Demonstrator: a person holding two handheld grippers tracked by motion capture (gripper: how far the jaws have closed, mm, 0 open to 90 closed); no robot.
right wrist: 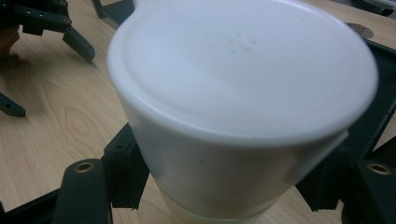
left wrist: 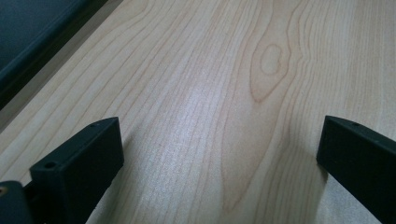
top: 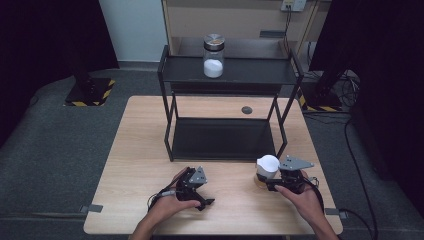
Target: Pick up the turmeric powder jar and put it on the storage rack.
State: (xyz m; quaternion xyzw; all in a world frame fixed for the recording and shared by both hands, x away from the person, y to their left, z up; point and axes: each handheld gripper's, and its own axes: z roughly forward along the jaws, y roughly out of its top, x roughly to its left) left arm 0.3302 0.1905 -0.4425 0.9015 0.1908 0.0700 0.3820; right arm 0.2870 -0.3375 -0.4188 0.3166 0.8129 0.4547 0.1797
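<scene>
My right tongs [top: 274, 181] are pinching the white-lidded jar [top: 267, 170], one black jaw pressing on each side of its body just under the lid, as the right gripper view is showing at close range. The jar is standing upright on the worktop [top: 140, 150], long axis running straight up, white lid [right wrist: 243, 65] facing the ceiling, near the front right corner and just ahead of the rack's right front leg. My right hand [top: 300, 197] is wrapping the tool from behind, forearm coming in from the bottom right, tongs pointing level toward the left across the wood.

My left tongs [top: 202, 200] are standing spread wide, bare wood grain lying between the jaws in the left gripper view [left wrist: 219, 140]. My left hand [top: 167, 202] is lying low on the worktop, near the front edge, well apart from the jar.

Farther out, the black two-tier rack [top: 227, 137] is sitting mid-worktop. On its top shelf a glass jar with a metal lid [top: 213, 55] is standing upright, white powder filling its lower part.
</scene>
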